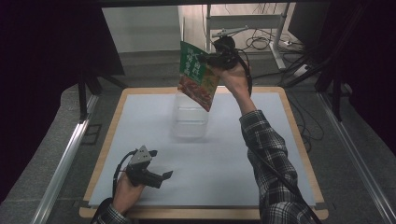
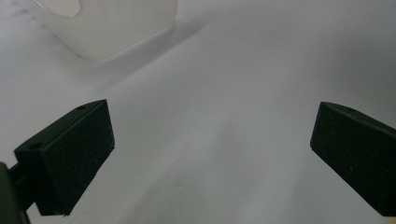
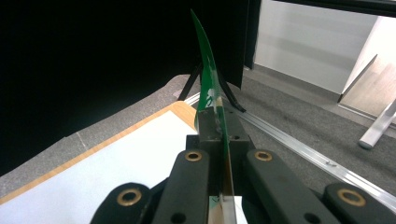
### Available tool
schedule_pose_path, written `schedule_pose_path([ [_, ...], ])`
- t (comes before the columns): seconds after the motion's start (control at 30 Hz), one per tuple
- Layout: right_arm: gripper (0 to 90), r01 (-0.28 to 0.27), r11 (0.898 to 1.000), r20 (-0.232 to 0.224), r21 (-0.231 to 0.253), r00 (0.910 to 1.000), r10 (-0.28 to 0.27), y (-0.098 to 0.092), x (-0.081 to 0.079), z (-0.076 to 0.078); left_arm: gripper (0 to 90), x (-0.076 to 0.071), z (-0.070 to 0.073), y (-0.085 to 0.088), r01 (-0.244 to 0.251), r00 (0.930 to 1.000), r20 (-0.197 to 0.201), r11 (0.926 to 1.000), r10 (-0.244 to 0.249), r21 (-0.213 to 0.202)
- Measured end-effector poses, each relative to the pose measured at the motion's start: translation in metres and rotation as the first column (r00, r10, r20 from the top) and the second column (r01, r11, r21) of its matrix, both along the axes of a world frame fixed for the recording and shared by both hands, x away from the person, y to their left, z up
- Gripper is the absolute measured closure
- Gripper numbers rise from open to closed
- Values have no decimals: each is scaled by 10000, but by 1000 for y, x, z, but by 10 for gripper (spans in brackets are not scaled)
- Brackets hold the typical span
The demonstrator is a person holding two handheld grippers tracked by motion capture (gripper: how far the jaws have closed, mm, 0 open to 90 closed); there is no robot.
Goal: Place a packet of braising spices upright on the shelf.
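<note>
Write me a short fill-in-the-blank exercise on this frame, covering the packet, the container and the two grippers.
1. The right gripper is shut on a ____ and red food packet.
2. The packet hangs above a clear plastic ____ on the table.
3. The left gripper rests near the table's front edge with its jaws ____.
4. The sleeve on the right arm has a ____ pattern.

Missing words: green; container; open; plaid
</note>
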State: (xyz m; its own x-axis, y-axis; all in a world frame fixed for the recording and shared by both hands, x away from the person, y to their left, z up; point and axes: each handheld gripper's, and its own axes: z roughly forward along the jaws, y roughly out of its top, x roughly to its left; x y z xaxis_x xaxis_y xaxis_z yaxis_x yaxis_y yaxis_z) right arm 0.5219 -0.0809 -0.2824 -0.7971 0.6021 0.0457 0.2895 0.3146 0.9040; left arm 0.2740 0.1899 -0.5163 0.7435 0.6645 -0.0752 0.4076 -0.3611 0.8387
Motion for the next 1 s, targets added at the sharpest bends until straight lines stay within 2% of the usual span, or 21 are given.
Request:
schedule_pose_path([
  [0.23,892,-52,10000,90,84,9999,52,11,17,-9,0,0,0,0,48,10000,-13,10000,-48,-66],
  [0.5,892,-140,9998,234,-147,9996,144,25,36,-33,0,0,0,1,84,10000,-49,9999,-84,-99],
  [0.7,892,-401,9989,124,-235,9991,404,28,38,-43,0,0,0,1,89,9999,-69,9999,-90,-106],
  [0.8,892,-636,9980,-40,26,9980,636,26,36,-47,0,0,0,1,86,9999,-68,9999,-87,-103],
  [0.9,892,-745,9972,-153,-30,9971,745,24,34,-46,0,0,0,0,94,9999,-65,9999,-95,-71],
  [1.0,891,-1078,9939,-312,-250,9938,1070,19,30,-46,0,0,0,-1,114,9999,-77,9999,-115,-44],
])
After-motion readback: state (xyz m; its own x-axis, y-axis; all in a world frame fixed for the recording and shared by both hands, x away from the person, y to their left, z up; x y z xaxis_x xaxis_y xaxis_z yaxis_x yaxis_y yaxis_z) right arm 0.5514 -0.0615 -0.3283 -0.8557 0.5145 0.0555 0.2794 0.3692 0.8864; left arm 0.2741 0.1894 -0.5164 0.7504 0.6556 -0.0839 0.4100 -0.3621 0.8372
